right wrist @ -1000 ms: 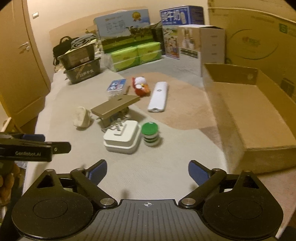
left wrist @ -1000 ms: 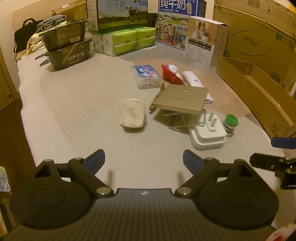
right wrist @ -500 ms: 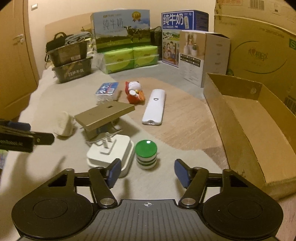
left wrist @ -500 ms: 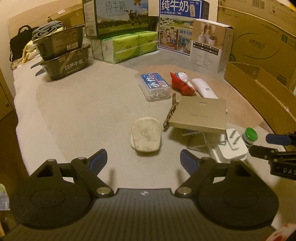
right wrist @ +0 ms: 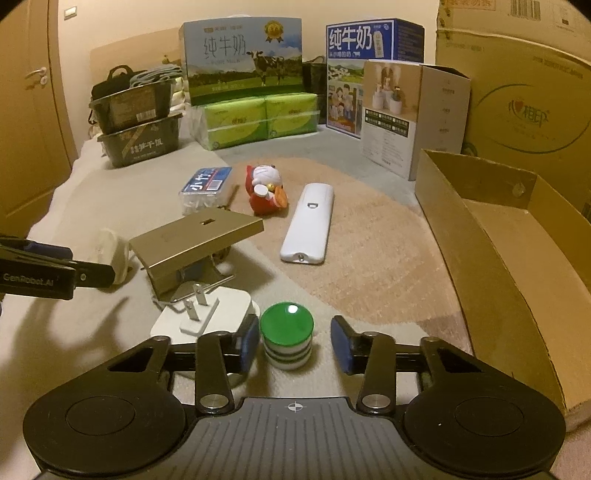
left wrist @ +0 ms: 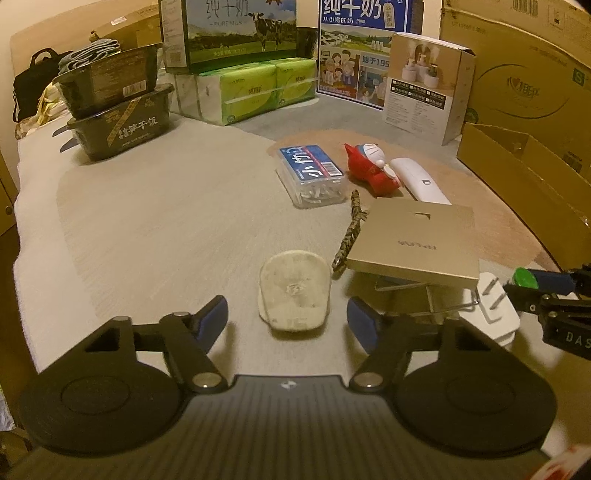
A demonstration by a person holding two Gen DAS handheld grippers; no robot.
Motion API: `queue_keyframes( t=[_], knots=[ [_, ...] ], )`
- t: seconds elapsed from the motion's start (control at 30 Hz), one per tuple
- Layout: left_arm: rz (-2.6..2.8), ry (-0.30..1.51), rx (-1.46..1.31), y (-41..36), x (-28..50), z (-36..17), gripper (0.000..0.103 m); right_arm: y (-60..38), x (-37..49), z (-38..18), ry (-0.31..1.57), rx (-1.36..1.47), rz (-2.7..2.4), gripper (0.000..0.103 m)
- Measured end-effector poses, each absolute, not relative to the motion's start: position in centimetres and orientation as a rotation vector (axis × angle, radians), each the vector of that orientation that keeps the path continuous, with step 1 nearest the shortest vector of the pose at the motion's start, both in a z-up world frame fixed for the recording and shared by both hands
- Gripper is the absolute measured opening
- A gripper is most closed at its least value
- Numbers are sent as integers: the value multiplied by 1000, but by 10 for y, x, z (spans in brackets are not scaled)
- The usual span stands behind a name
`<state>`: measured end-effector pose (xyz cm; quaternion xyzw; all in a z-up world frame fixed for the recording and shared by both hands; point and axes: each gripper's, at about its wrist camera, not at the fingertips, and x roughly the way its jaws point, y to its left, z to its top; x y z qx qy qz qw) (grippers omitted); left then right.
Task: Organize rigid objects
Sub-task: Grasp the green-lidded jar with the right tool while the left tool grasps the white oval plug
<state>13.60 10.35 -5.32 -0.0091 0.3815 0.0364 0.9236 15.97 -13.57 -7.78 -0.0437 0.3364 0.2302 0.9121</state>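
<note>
Reading "PURE MILK" on milk carton [left wrist: 236,33], "CenRobot.AI" on left gripper [right wrist: 55,273]

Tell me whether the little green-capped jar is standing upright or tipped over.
Upright: the green-capped jar stands on its base on the mat, green cap facing up, striped side vertical, between the right gripper fingers.

Beige mat [left wrist: 155,221]: white pebble-shaped case [left wrist: 293,291], plug adapter [right wrist: 207,314], green-lidded jar [right wrist: 287,339], remote [right wrist: 308,225], cardboard tray [right wrist: 491,258]

Each camera sits low behind its own tongs, facing forward and down. Both views share the gold stand [left wrist: 417,240] [right wrist: 199,236], just ahead of the tongs.
</note>
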Motion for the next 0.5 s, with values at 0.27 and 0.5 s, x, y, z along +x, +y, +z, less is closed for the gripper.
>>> queue_keyframes(
  t=[0.27, 0.5],
  knots=[
    [70, 775, -10, 103, 150, -58, 41, -135, 160, -79, 693, -99, 469, 35],
    [83, 783, -13, 100, 143, -55, 39, -140, 158, -76, 700, -95, 451, 34]
  ],
)
